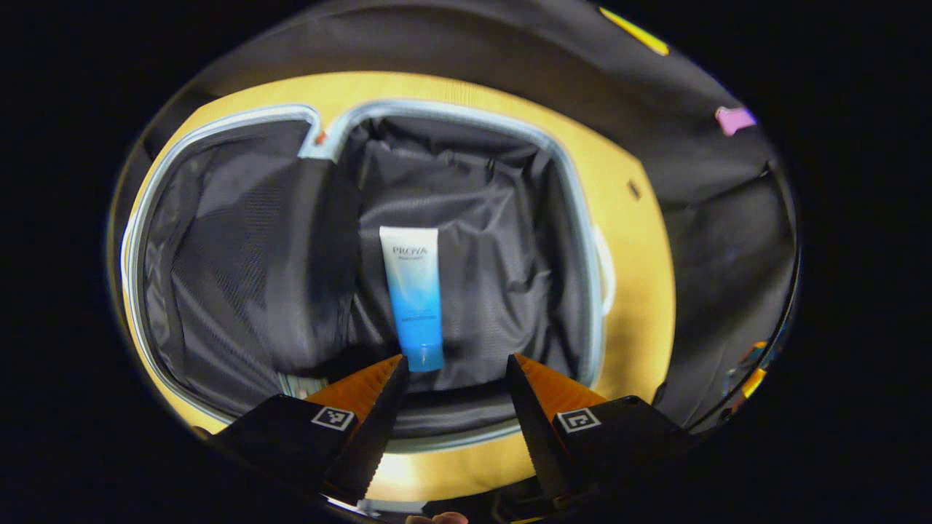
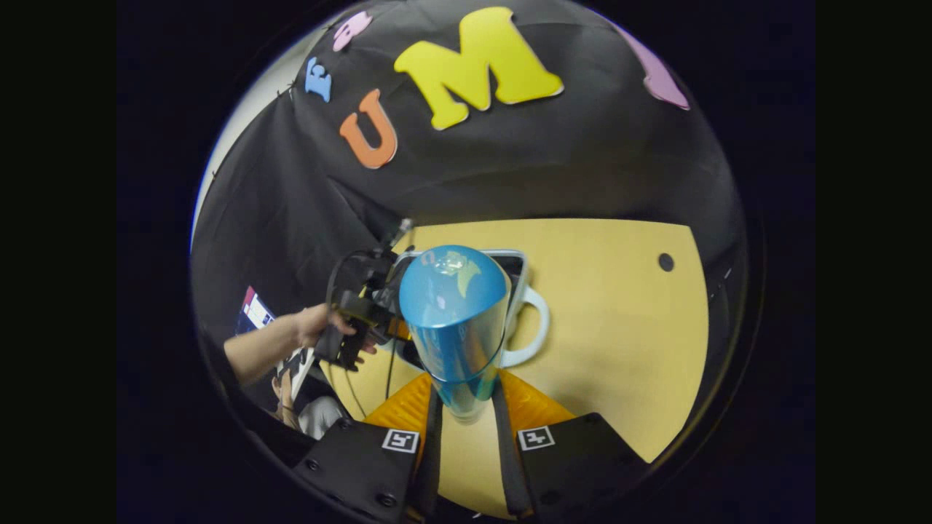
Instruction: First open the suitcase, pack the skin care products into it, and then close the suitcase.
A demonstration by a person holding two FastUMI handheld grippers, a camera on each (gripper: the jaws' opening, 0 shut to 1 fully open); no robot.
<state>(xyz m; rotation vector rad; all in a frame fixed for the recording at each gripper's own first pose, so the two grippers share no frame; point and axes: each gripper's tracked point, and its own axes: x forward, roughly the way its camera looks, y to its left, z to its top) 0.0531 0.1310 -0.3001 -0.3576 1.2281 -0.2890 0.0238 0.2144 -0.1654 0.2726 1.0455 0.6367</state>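
Over the open grey-lined suitcase [image 1: 510, 240], left gripper [image 1: 455, 364] spread wide, holding nothing. Below, white-to-blue plastic tube [image 1: 413, 295], lettered "PROVA". Right gripper [image 2: 466, 397] pinching a glossy blue bottle [image 2: 455, 320].

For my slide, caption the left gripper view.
Open left gripper above the open suitcase, a blue-white tube lying on its lining.

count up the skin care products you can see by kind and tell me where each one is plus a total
Tubes: 1, the white and blue tube lying in the open suitcase.
Bottles: 1, the blue bottle held in the right gripper, both jaws pressing on it, above the table.
Total: 2
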